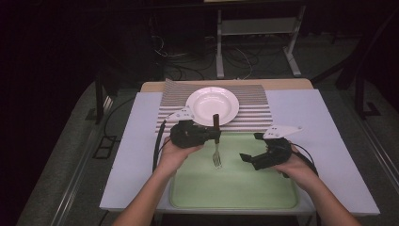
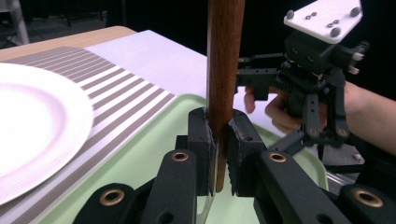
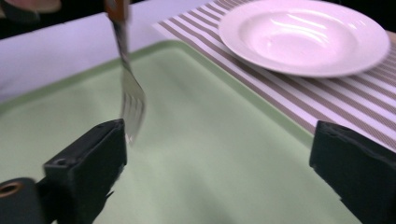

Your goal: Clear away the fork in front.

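Note:
A fork (image 1: pixel 216 149) with a brown wooden handle (image 2: pixel 224 60) hangs tines down over a pale green tray (image 1: pixel 235 186). My left gripper (image 1: pixel 217 134) is shut on the handle, its jaws pinching the wood in the left gripper view. The metal tines (image 3: pixel 133 107) hover just above the tray floor (image 3: pixel 201 149) in the right gripper view. My right gripper (image 1: pixel 249 149) is held over the tray's right part, jaws wide open with nothing between them. It also shows in the left gripper view as the right gripper (image 2: pixel 317 79) beyond the fork.
A white deep plate (image 1: pixel 212 104) rests on a striped placemat (image 1: pixel 256 113) behind the tray. A light grey sheet (image 1: pixel 324 141) covers the table, with bare room at both sides. Cables and a metal stand (image 1: pixel 256 42) lie on the dark floor beyond.

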A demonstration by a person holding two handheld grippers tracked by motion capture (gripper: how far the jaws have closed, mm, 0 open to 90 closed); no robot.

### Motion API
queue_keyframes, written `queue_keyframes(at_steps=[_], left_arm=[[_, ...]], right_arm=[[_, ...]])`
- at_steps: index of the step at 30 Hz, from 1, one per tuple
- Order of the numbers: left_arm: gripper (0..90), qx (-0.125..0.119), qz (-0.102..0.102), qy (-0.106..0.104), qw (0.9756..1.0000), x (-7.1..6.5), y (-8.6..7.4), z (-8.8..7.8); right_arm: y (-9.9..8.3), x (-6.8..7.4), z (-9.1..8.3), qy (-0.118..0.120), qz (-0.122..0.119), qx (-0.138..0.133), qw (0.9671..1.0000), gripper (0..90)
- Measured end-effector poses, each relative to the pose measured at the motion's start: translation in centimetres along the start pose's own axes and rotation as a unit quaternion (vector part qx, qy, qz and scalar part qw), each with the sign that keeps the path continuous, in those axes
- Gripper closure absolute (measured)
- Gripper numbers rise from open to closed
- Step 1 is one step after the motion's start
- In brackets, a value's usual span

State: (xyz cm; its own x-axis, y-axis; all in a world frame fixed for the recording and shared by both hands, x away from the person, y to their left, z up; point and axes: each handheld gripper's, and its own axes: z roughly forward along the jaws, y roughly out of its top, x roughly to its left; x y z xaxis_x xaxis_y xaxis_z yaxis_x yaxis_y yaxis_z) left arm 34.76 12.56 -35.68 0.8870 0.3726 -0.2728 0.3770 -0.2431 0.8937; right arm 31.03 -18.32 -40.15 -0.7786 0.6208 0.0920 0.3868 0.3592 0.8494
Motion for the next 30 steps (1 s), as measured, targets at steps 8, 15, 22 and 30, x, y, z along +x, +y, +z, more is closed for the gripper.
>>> queue_keyframes(at_steps=[8,15,22,30], left_arm=[[80.6,-0.002,0.002,0.006,1.0,0.5,-0.2,-2.5],[80.5,0.002,-0.004,0.005,1.0,0.8,-0.7,-5.5],[80.4,0.001,-0.018,0.009,0.9998,1.1,-1.3,-7.5],[80.4,0.023,-0.033,0.003,0.9992,0.5,-2.4,-9.2]], right_arm=[[-2.7,-1.6,-2.1,-0.037,0.014,0.01,0.9992,1.7],[-5.0,-3.2,-4.8,-0.077,0.042,0.0,0.9962,1.7],[-6.7,-3.6,-6.0,-0.089,0.053,0.003,0.9947,1.8],[-7.5,-3.6,-6.2,-0.092,0.051,0.013,0.9944,1.8]])
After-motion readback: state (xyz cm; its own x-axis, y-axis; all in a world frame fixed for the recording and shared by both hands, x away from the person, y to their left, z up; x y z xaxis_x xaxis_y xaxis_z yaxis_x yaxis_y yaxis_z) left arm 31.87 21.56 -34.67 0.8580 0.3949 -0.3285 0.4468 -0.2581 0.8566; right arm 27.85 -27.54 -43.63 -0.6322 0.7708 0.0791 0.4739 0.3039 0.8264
